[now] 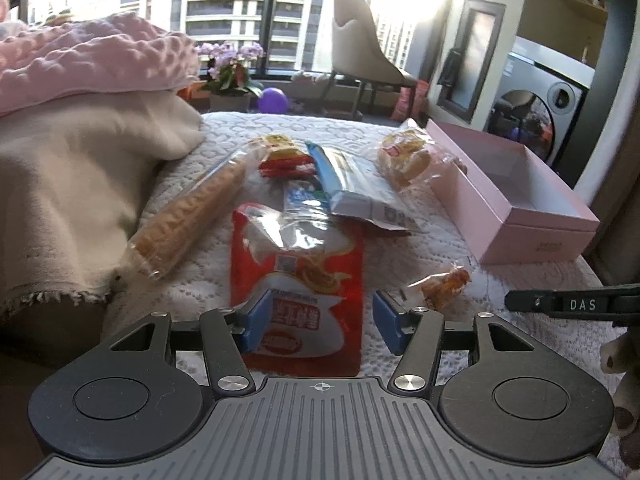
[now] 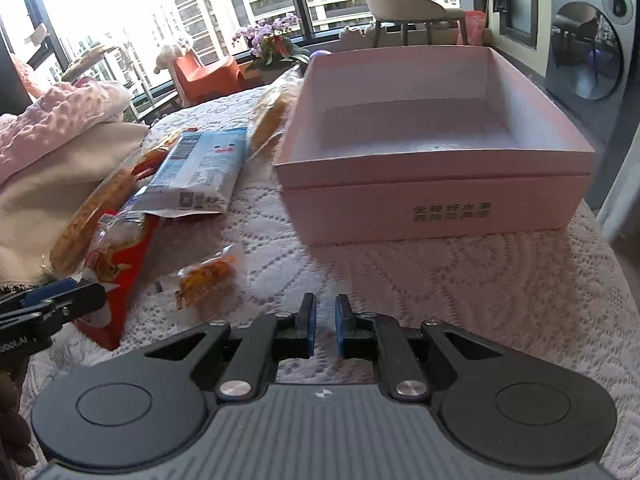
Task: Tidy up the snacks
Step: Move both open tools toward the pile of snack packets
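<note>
Several snack packs lie on a white lace-covered surface. My left gripper [image 1: 320, 324] is open, its blue pads on either side of the near end of a red snack bag [image 1: 298, 264], not clamped. A small orange snack packet [image 1: 442, 282] lies just right of it. A blue-and-white pack [image 1: 352, 184], a long wafer pack [image 1: 188, 216], a bread pack [image 1: 404, 156] and a red-yellow pack [image 1: 286, 156] lie beyond. My right gripper [image 2: 325, 326] is nearly shut and empty, over bare cloth in front of an empty pink box [image 2: 432, 176]. The small orange packet [image 2: 206, 278] lies to its left.
A cream blanket [image 1: 80, 184] with a pink dotted blanket [image 1: 92, 56] on top is piled at the left. The surface's right edge drops off past the pink box [image 1: 520, 208]. A chair [image 1: 364, 48] and a washing machine [image 2: 592, 40] stand behind.
</note>
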`<move>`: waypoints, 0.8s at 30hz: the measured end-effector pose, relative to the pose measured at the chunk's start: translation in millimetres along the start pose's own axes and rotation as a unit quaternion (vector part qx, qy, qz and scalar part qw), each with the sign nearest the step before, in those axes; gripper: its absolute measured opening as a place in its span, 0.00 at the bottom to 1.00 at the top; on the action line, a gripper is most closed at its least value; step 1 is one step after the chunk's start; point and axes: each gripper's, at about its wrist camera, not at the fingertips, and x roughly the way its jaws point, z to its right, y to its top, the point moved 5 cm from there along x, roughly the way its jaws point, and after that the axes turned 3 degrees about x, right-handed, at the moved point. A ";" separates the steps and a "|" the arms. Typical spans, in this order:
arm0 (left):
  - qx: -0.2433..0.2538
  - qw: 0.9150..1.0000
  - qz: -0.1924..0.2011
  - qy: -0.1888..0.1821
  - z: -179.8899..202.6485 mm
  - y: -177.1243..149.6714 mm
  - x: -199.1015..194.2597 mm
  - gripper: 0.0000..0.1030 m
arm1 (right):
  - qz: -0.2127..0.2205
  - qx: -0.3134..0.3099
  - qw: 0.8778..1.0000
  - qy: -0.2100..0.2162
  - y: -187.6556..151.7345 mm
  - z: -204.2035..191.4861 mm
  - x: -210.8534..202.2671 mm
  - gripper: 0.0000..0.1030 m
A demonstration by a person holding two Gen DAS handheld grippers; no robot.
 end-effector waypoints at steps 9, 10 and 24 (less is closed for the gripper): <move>-0.027 0.999 0.016 0.005 -23.7 0.4 -10.8 0.59 | -0.001 -0.025 1.000 0.005 -3.2 -36.0 7.3 0.30; -0.025 0.999 0.021 0.010 -26.9 2.8 -11.9 0.59 | 0.000 -0.030 1.000 0.003 -3.1 -38.3 7.1 0.32; 0.004 0.999 0.044 0.011 -57.8 34.8 -7.3 0.55 | 0.032 -0.045 0.998 -0.021 -1.8 -27.4 4.1 0.54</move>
